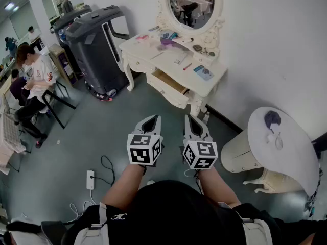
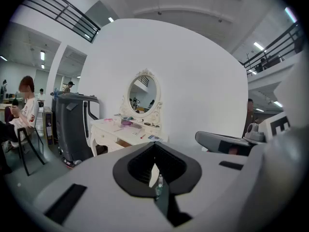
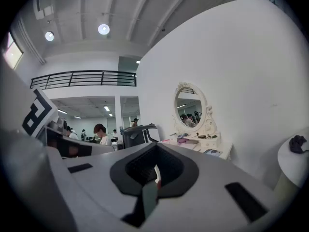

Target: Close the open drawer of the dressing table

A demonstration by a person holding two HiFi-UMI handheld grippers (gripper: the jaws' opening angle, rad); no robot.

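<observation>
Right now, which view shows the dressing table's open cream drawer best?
Head view: looks down into the drawer, pulled out. Left gripper view shows it small, edge-on; right gripper view shows only the tabletop.

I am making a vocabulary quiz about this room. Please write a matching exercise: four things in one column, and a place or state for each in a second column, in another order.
Things:
1. drawer
2. oval mirror
3. power strip
4. left gripper

Place or state:
a. on the floor
b. shut, nothing between the jaws
c. pulled open
d. on the dressing table

Pairs: 1-c; 2-d; 3-a; 4-b
</observation>
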